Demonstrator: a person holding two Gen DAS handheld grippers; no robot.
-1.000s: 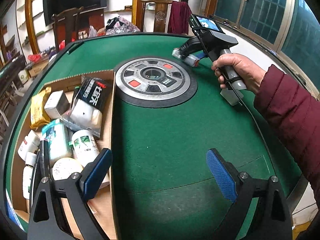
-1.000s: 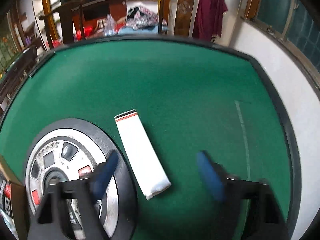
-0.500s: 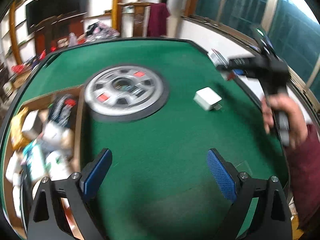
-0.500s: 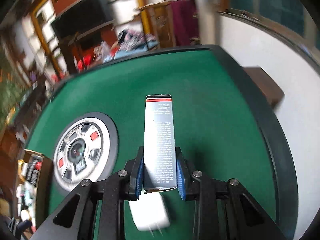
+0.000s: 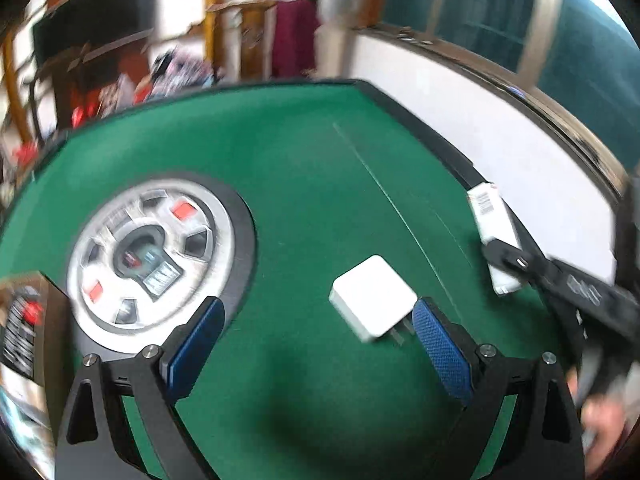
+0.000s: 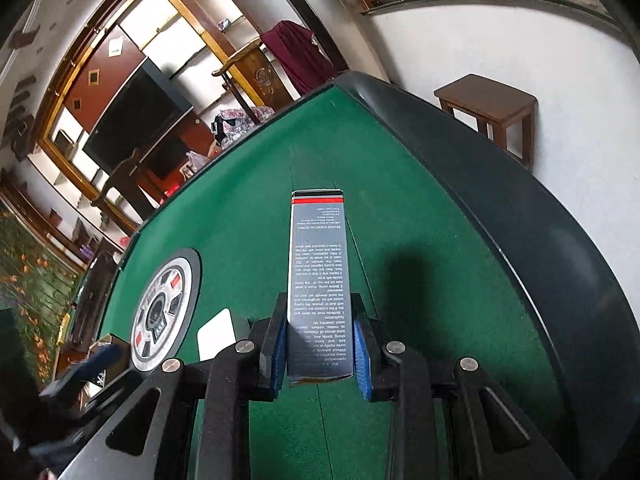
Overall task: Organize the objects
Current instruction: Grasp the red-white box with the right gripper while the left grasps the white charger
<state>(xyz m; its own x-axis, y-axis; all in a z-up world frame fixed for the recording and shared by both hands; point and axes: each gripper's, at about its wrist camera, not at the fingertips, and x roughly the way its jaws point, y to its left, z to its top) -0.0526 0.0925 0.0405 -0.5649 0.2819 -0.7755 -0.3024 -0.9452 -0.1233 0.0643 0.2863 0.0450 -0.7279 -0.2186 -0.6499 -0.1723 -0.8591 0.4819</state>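
Could lose the long box point(image 6: 319, 280) from the right tongs point(image 6: 320, 354): pinched only at its near end, most of its length sticking out forward and unsupported, so a quick swing or a knock on the table point(image 6: 248, 200) rim might lever it loose. Might also clip the white charger point(image 5: 372, 298) with the left tongs point(image 5: 316, 344): lying on the green felt just beside the right-hand blue pad point(image 5: 440, 352), prongs pointing near, so a careless close or sideways sweep could shove it rather than grip it. Also close quarters at the right of the left view, with the two tools near enough to collide over the felt.

Right tongs: tilted down and rolled, pressed together on the long box, carried clear above the felt near the table's right edge. Left tongs: spread wide, empty, angled down over the felt, round centre panel point(image 5: 150, 256) to the left. Cardboard tray point(image 5: 24, 320) of sorted goods at the far left edge, blurred.
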